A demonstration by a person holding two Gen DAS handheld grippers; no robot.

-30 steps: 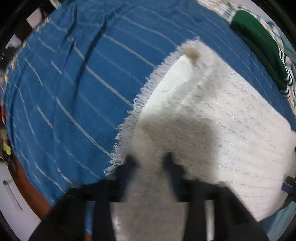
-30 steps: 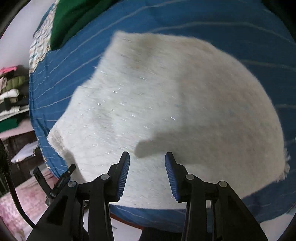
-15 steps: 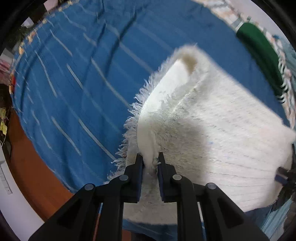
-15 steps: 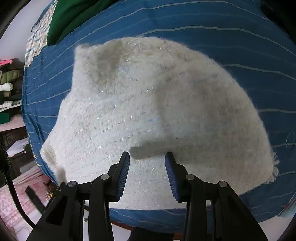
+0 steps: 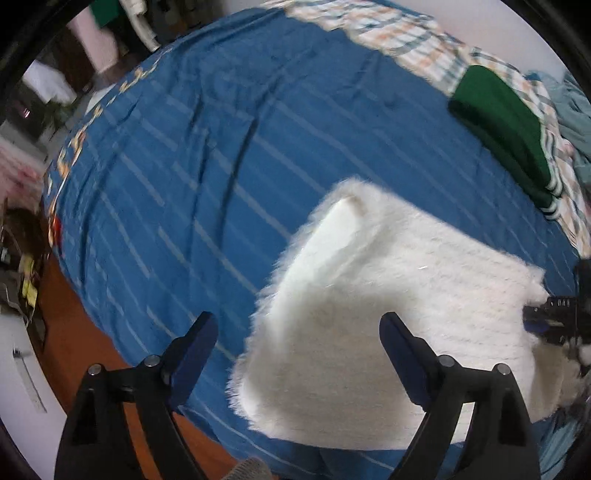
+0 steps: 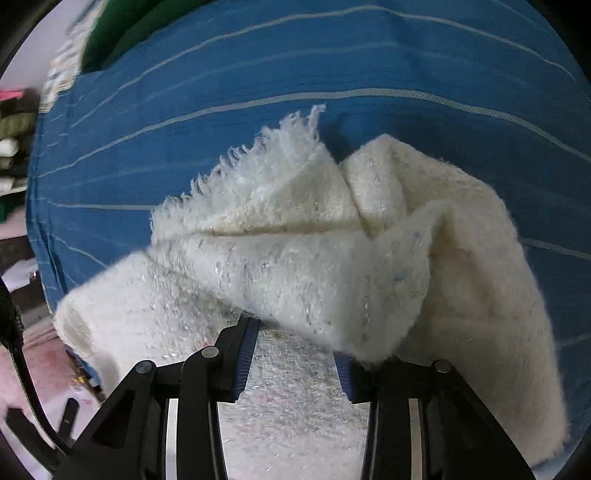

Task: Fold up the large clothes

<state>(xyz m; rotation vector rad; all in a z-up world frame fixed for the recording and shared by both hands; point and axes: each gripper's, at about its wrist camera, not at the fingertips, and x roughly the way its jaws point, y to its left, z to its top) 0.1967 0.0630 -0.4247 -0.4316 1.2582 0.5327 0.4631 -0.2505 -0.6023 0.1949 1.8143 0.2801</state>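
Between the wide-open fingers of the left gripper (image 5: 298, 328): blue striped bedsheet (image 5: 192, 155) and the near edge of a fluffy white fringed blanket (image 5: 388, 317), nothing held. Far ahead to the right, a folded green garment (image 5: 506, 129). Over the right gripper (image 6: 293, 345), partly open, the blanket (image 6: 332, 251) bunched up, draped on the right finger; hold unclear.

A bed (image 5: 192, 155) fills most of both views, covered by a blue sheet (image 6: 369, 51) with thin pale stripes and a few creases. At its far edge lie a checked cloth (image 5: 399, 33) and a folded green garment (image 5: 506, 125), with a pale wall (image 5: 461, 14) behind. Off the left edge show a reddish-brown floor (image 5: 74, 339) and blurred, cluttered shelves (image 6: 11, 136).
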